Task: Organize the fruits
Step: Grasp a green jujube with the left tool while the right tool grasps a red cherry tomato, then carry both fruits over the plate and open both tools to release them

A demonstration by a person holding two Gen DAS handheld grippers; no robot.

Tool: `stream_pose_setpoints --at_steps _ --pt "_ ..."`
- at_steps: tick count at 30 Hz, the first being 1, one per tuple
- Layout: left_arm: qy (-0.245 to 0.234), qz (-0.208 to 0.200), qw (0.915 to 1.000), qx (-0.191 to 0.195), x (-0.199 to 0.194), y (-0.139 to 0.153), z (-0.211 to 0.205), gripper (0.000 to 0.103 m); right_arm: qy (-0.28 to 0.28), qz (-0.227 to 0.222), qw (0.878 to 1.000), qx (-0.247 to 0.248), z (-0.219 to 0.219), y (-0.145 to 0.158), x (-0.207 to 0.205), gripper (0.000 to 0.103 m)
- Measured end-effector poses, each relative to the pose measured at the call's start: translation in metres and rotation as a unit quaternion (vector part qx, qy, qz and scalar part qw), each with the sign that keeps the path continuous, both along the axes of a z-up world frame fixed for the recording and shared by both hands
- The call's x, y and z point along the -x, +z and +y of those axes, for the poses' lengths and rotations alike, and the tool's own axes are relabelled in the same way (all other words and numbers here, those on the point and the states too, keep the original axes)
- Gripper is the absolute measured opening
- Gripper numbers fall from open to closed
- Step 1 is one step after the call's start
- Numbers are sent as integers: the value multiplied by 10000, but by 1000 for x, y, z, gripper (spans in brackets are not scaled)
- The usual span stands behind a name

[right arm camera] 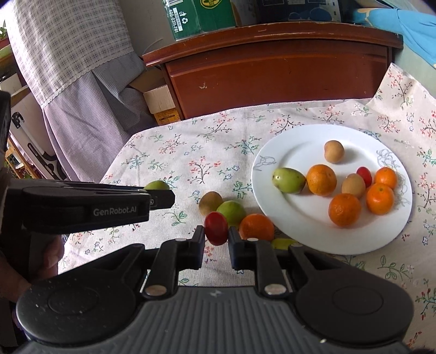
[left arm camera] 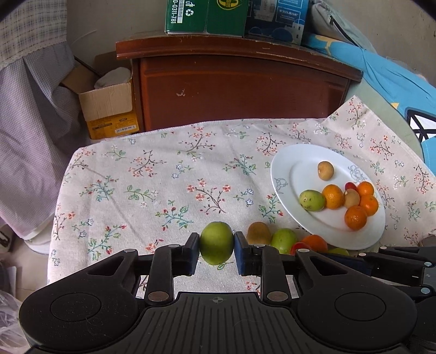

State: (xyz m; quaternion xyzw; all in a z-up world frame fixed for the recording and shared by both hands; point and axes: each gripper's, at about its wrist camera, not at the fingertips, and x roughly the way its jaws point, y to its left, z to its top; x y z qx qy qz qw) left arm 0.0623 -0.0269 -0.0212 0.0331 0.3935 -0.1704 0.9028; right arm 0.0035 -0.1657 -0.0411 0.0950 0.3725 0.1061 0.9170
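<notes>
My left gripper (left arm camera: 217,246) is shut on a round green fruit (left arm camera: 217,243), held a little above the floral cloth. My right gripper (right arm camera: 216,234) is shut on a small red tomato (right arm camera: 216,228). Loose on the cloth beside the plate lie a brown fruit (right arm camera: 209,202), a green fruit (right arm camera: 231,213), an orange (right arm camera: 256,227) and part of another green fruit (right arm camera: 283,243). The white plate (right arm camera: 283,152) at the right carries several oranges, two brown fruits, a green fruit (right arm camera: 288,180) and a red tomato (right arm camera: 364,175). In the right wrist view the left gripper (right arm camera: 160,197) reaches in from the left with its green fruit (right arm camera: 157,185) half hidden.
A floral cloth (left arm camera: 152,185) covers the table. Behind it stands a dark wooden cabinet (left arm camera: 239,89) with green and blue boxes (left arm camera: 207,16) on top. An open cardboard box (left arm camera: 109,106) sits at the back left, checked fabric (left arm camera: 32,114) hangs at the left, and blue cloth (left arm camera: 387,79) lies at the right.
</notes>
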Motion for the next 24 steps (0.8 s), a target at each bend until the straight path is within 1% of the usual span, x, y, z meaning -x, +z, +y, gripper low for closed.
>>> stream_pose_setpoints --at_steps 3,8,14,18,22,24 --pt "16 -63 10000 47 3 7 1 24 -11 -79 10000 -15 -1 7 2 18" --pt "47 -204 9997 132 7 22 -1 24 -55 -333 9994 -96 -8 27 4 18" --pt "-91 -421 9984 372 12 46 -12 24 -220 -655 9974 -220 -25 55 4 18" --pt "-208 -479 9969 595 10 59 -21 24 -334 -790 9962 -170 -42 71 -1 18" --pt "-301 -436 9959 737 5 66 -31 24 -588 -812 9940 -441 -67 81 -8 18" --pt "-359 -449 9955 750 2 68 -36 24 -684 -857 9931 -413 -77 85 -12 18"
